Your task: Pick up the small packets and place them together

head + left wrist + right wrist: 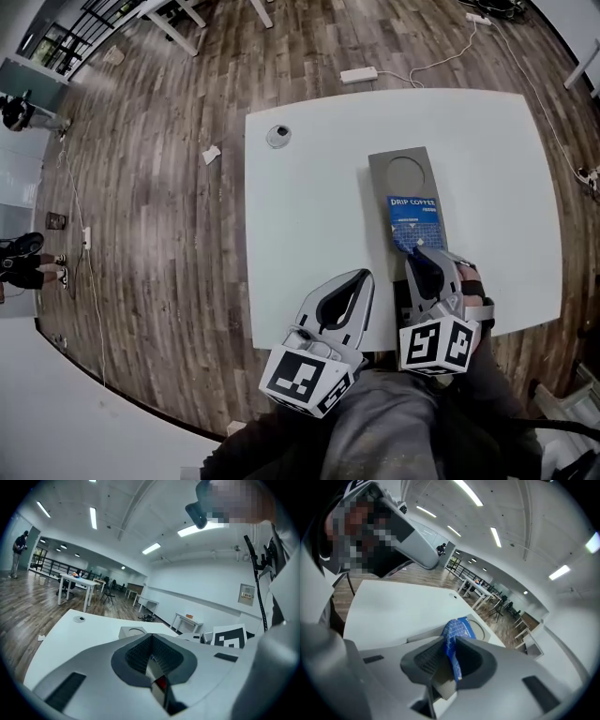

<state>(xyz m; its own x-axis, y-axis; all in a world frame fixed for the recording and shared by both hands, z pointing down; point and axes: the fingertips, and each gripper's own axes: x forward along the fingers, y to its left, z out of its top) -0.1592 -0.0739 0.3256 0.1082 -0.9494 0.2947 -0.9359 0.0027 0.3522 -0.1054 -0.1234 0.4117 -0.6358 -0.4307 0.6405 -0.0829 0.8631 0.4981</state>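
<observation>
At the near edge of the table, the left gripper hung idle, fingers together on nothing, at nine o'clock of its partner (kept out of the way, by the look of it). The right gripper had its fingers a little apart around the near end of the blue drip-coffee packet, which leaned on one finger, not pinched. The rest of it lay at twelve o'clock on the grey card, likely the gathering spot. No other packet showed. Far off at eleven o'clock sat a small round disc.
</observation>
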